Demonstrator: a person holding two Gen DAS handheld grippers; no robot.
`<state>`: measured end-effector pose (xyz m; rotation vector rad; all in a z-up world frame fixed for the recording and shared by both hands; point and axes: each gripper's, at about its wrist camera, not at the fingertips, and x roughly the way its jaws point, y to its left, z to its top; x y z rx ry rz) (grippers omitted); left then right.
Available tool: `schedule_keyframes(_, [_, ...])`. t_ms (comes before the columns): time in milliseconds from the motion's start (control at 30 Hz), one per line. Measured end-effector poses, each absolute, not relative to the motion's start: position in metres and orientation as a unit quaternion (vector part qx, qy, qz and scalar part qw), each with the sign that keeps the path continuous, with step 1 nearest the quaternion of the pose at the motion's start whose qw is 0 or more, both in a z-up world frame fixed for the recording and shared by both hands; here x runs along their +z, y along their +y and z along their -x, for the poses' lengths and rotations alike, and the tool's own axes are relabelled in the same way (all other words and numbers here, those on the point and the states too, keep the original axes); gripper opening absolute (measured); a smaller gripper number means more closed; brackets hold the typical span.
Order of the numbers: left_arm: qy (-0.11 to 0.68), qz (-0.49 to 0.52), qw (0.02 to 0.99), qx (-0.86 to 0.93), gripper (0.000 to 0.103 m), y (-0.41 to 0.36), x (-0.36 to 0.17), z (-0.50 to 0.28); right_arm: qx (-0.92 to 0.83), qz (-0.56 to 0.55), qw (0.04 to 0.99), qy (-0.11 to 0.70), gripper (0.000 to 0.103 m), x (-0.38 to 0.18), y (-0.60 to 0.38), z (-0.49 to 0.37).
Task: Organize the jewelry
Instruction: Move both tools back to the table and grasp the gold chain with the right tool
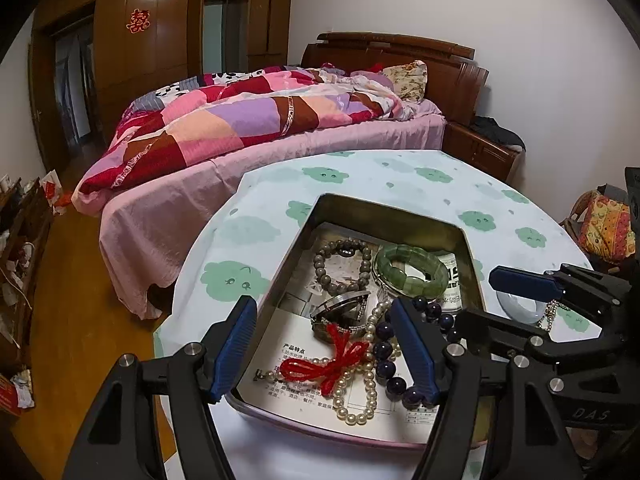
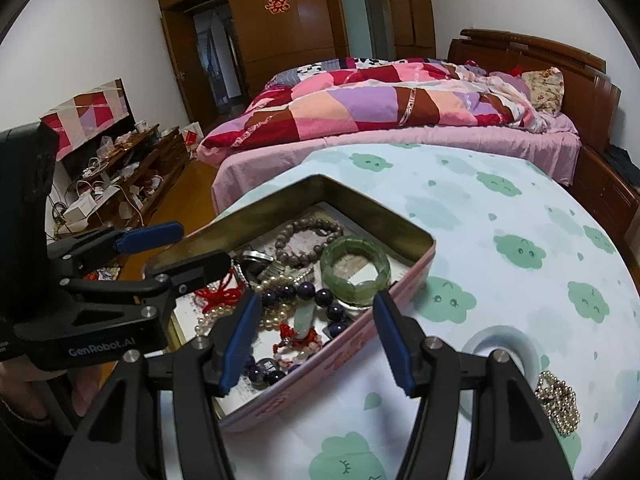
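Both the left claw [image 1: 324,344] and right claw [image 2: 314,340] hang spread and empty over the tin [image 2: 412,236] of jewelry on the worktop [image 2: 500,208]. A pale bangle [image 2: 516,344] lies outside it; the bed [image 2: 400,136] stands beyond.

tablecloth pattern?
Pale tablecloth printed with green cloud faces; clearest in the right wrist view.

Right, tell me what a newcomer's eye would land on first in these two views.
First, the open metal tin on the cloud-print tablecloth, heaped with jewelry: a green jade bangle toward its far right, a red knotted cord over white pearls near the front. Both the left gripper and right gripper hang open over it, holding nothing. Behind, a bright patchwork quilt covers the bed.
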<state>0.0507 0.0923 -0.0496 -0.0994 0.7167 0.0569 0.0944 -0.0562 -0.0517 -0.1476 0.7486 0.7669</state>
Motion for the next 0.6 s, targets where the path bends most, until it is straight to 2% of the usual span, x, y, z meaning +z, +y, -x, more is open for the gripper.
schedule_keyframes(267, [0.336, 0.031, 0.940, 0.045, 0.069, 0.079, -0.044, -0.046, 0.344, 0.066, 0.870, 0.348, 0.062, -0.047, -0.082, -0.095])
schedule_keyframes(600, [0.324, -0.013, 0.945, -0.027, 0.069, 0.021, -0.030, -0.049, 0.191, 0.050, 0.907, 0.373, 0.063, -0.055, -0.192, -0.115])
